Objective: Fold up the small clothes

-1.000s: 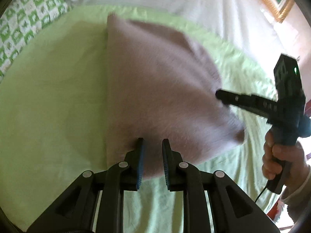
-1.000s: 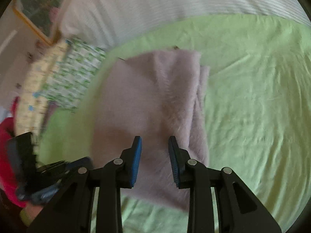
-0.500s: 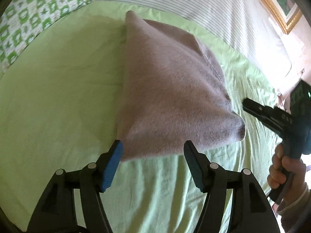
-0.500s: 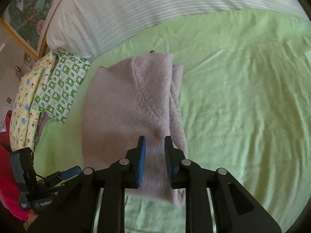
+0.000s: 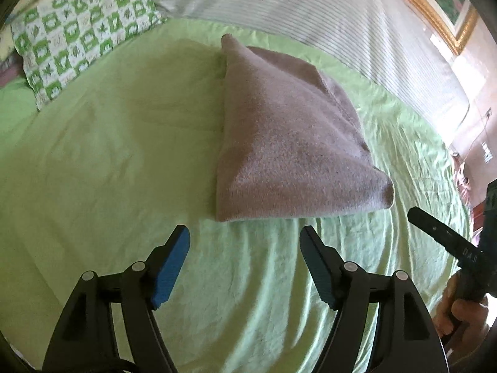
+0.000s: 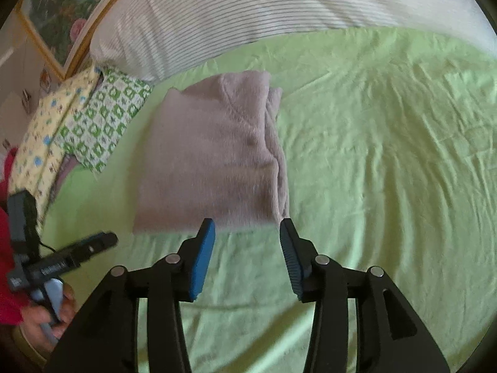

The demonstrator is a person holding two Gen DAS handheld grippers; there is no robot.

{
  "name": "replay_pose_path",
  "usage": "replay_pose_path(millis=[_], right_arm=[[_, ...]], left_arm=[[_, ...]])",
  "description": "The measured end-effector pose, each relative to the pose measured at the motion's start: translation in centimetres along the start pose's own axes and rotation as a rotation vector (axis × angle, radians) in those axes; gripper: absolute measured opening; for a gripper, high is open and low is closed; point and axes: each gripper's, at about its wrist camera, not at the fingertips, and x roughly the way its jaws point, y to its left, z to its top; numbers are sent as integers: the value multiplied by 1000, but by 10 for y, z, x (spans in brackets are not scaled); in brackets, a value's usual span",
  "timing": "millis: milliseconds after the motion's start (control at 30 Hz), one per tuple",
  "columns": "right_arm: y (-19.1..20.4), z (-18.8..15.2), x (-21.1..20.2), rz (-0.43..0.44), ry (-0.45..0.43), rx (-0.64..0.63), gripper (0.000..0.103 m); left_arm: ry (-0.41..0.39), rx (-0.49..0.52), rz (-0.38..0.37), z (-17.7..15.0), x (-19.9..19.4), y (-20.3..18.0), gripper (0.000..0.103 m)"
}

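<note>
In the left wrist view, the left gripper stood with its jaws spread wide and empty at the bottom centre of the frame, just short of the near edge of a folded mauve fleece garment, which lay on the green bedsheet in the centre, narrowing toward the upper middle. A green-and-white patterned cloth sat in the upper left and a striped pillow ran across the top. The other gripper entered at the lower right edge, its jaws too oblique to judge there. In the right wrist view, the right gripper also showed parted jaws holding nothing, its tips almost at the garment's near hem, left of centre in the frame; the layered fold edge ran down the garment's right side. The left gripper appeared at the lower left, well apart from the cloth. The fleece looked light, soft and limp, thick enough to spring open, so it would likely sag if lifted by one point; the stacked near corners seemed the best places to pinch, taking every layer together.
</note>
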Motion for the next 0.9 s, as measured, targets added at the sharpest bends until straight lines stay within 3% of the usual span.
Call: replay_pose_path(millis=[100, 300, 500, 900], right_arm=[[13, -9, -9, -18, -26, -64, 55], [31, -20, -29, -29, -84, -135, 64], [41, -23, -42, -47, -138, -162, 80], [47, -6, -37, -71, -163, -190, 91]], left_arm=[[-37, 24, 20, -7, -9, -5, 82], [-57, 57, 33, -19, -22, -13, 82], [-95, 86, 55, -17, -35, -20, 83], [-131, 39, 88, -2, -33, -18, 85]])
